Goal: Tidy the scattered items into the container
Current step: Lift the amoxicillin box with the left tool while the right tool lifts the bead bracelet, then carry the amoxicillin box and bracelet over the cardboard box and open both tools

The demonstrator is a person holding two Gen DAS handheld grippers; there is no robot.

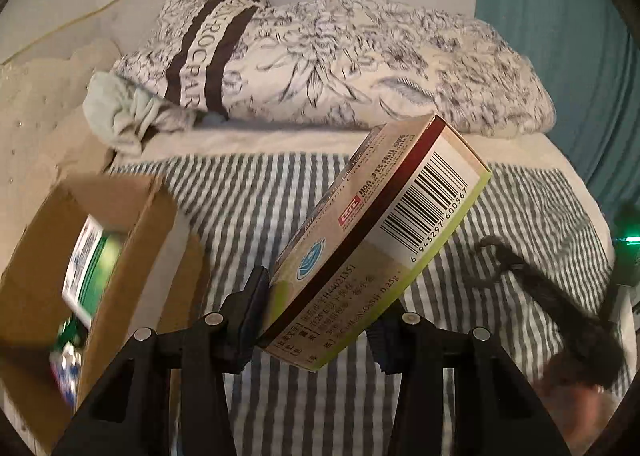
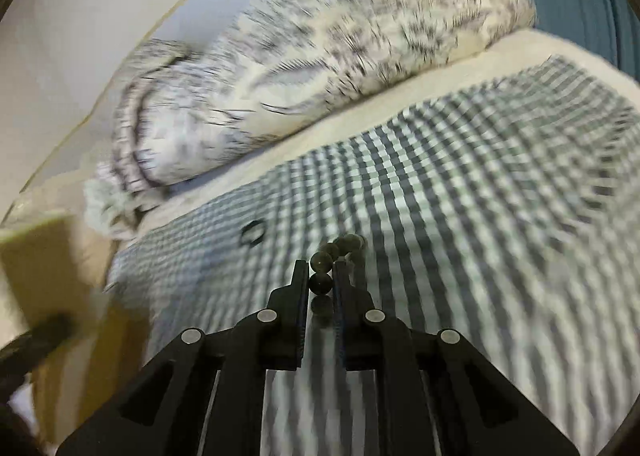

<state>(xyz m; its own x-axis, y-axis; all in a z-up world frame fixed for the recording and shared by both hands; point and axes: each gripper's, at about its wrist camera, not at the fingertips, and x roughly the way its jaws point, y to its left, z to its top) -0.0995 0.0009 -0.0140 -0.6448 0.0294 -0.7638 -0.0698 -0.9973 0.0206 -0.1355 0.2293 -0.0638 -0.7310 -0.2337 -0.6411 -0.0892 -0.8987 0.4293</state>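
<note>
My left gripper [image 1: 316, 320] is shut on a medicine box [image 1: 372, 236] with a barcode and holds it tilted above the striped sheet. An open cardboard box [image 1: 132, 240] stands to its left, with a green-and-white package [image 1: 88, 264] inside. My right gripper [image 2: 322, 284] is shut on a string of dark green beads [image 2: 321, 283], which trails forward past the fingertips over the sheet. A small dark ring [image 2: 253, 232] lies on the sheet ahead and to the left. The cardboard box [image 2: 44, 268] also shows at the left edge of the right wrist view.
A rolled floral duvet [image 1: 340, 67] lies across the back of the bed. A pale green cloth [image 1: 120, 107] lies beside it. A teal curtain [image 1: 560, 35] hangs at the right. The right gripper arm [image 1: 560, 308] shows blurred at the right of the left wrist view.
</note>
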